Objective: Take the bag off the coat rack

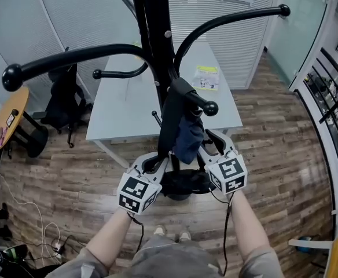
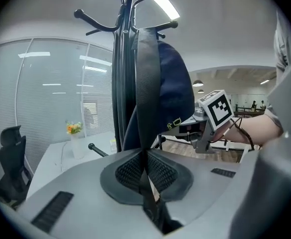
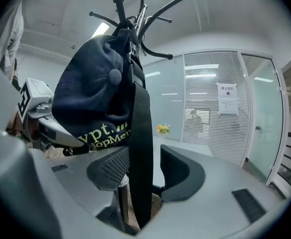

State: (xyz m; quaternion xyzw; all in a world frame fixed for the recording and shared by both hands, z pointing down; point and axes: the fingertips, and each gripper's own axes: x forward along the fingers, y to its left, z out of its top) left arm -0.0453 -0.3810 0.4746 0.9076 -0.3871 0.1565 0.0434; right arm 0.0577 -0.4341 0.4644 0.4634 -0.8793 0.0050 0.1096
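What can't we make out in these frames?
Yellow print on the navy cloth bag: right gripper view, partly covered by the black webbing strap.
White notice sheet: right gripper view, too small to read.
Yellow leaflet on the grey table: head view, too small to read.
Whether the fingers of the right gripper touch the strap: right gripper view, the strap covers the contact.

The coat rack [image 1: 156,51] was glossy black. The bag [image 3: 88,83] was dark navy with yellow-green lettering, and its strap [image 2: 146,83] was black woven webbing. The left claw [image 2: 146,172] and right claw [image 3: 143,171] were pale grey with black cross-hatched pads. Each marker cube [image 1: 137,194] was white with black squares. The desk [image 1: 117,114] was light grey. The floor [image 1: 273,161] showed brown wood planks in mixed tones.
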